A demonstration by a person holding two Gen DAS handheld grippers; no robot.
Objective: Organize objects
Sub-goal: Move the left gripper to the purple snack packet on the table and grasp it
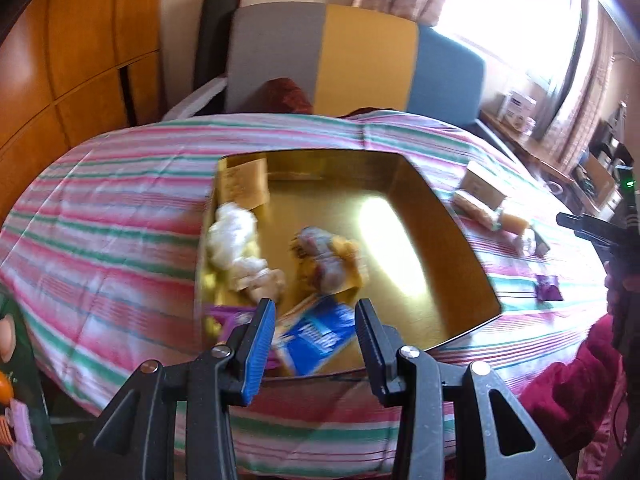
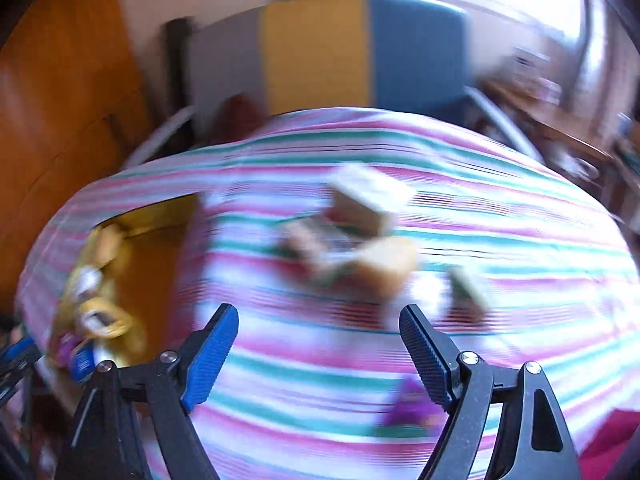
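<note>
A gold box [image 1: 420, 208] lies open on the striped bedspread [image 1: 112, 240]. In it are a blue packet [image 1: 316, 334], white crumpled wrappers [image 1: 234, 236], a mixed snack bundle [image 1: 326, 260] and a tan card [image 1: 244, 182]. My left gripper [image 1: 315, 314] is open and empty above the box's near edge, over the blue packet. My right gripper [image 2: 319, 320] is open and empty above the bedspread [image 2: 500, 216]; its view is blurred. Ahead of it lie a beige box [image 2: 366, 196], tan packets [image 2: 384, 264] and a purple sachet [image 2: 408, 404]. The gold box [image 2: 156, 248] shows at its left.
A beige box [image 1: 482, 186], tan packets [image 1: 480, 210] and a purple sachet [image 1: 548, 286] lie right of the gold box. A grey, yellow and blue headboard [image 1: 360, 52] stands behind. A wooden wardrobe [image 1: 72, 60] is at the left, a cluttered desk [image 1: 560, 148] at the right.
</note>
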